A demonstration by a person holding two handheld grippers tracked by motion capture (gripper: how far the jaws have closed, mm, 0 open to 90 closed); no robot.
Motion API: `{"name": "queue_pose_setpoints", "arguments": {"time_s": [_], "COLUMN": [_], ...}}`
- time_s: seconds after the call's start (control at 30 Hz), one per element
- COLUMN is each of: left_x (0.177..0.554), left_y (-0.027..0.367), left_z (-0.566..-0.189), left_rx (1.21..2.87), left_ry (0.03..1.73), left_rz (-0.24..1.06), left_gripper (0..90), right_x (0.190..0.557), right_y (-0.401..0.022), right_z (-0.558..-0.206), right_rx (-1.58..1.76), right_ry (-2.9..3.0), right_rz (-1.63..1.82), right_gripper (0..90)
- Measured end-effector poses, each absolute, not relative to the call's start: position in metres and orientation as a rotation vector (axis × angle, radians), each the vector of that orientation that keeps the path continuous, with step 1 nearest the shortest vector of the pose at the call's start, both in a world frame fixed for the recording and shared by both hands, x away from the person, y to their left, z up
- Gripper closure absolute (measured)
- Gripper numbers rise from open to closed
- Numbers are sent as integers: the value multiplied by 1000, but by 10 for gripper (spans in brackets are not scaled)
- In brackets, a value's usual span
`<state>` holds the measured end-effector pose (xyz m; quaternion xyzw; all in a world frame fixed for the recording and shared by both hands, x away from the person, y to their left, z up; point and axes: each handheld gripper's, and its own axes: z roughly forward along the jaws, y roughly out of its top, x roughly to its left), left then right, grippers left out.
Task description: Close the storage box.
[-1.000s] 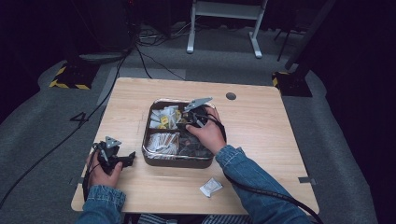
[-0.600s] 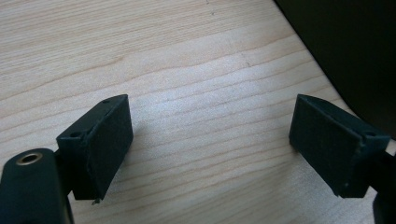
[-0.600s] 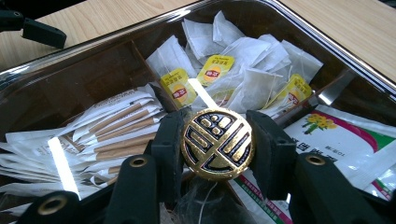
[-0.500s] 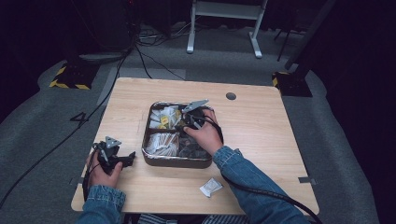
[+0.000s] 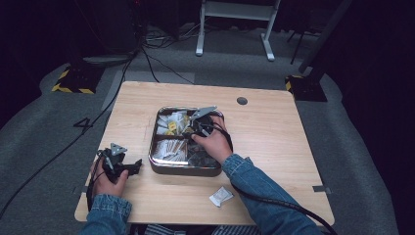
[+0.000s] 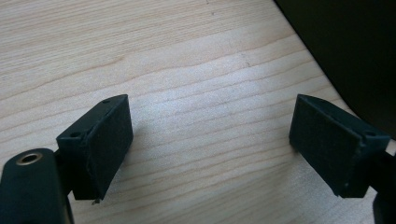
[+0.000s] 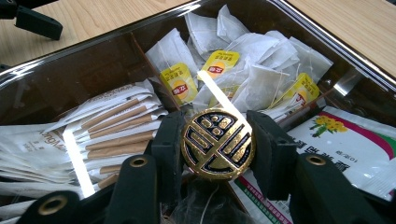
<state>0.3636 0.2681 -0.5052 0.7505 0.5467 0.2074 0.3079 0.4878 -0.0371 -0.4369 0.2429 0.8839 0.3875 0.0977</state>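
Resting near the table's front-left corner, the left gripper has its jaws spread wide over bare wood, holding nothing. Farther in, the right gripper is clamped on a round black-and-gold disc — possibly a sealed capsule — held over the middle of the metal tray, with tea bags just beyond it — sachets alongside.

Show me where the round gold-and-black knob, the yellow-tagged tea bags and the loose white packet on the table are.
Round gold-and-black knob [image 7: 217,143]: right gripper view, centre of its patterned face.
Yellow-tagged tea bags [image 7: 179,82]: right gripper view, on one yellow tag.
Loose white packet [image 5: 220,197]: high view, middle of the packet.
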Motion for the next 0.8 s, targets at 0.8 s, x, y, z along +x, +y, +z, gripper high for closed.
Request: {"name": "queue_pose_setpoints", "arguments": {"time_s": [0.8], "left_x": [369], "left_y": [269], "left_z": [-505], "left_rx": [1993], "left_ry": [1431], "left_rz": [539], "left_gripper": [136], "right_x": [474], "right_y": [-45], "right_z": [-414], "right_rx": [643], "right_ry": [2535], "right_rz": [1284], "right_gripper": [415]}}
